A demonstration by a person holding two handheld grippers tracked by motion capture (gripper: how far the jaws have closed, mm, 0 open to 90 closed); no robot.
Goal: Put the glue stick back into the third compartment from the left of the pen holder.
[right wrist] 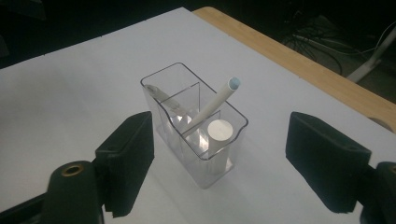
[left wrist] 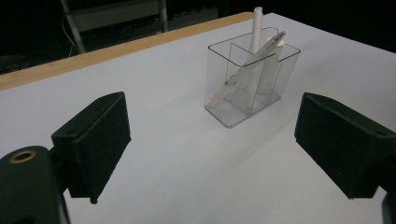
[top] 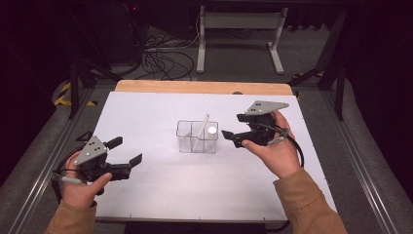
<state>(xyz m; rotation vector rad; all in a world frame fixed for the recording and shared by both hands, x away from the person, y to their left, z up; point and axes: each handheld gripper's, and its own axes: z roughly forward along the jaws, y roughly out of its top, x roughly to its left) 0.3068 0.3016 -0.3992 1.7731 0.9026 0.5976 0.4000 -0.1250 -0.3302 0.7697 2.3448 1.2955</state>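
The clear plastic box with three little rooms inside (right wrist: 196,126) stands near the middle of the white desk (top: 160,185). A long white pen with a pale blue tip (right wrist: 219,100) leans in it, and a short fat white stick with a round flat top (right wrist: 219,133) stands in the room at the end nearest the right gripper (top: 239,127). A thin see-through pen (left wrist: 247,70) leans in the box too. So it looks like the things are already put away in the box, and I see nothing more lying on the desk to pick up

The right gripper is just beside the box, on its right side. Its jaws are wide apart with nothing between them. I think it is done with the box

The left gripper (top: 127,151) is well away from the box, at the near left of the desk. Its jaws are wide too, and they hold nothing
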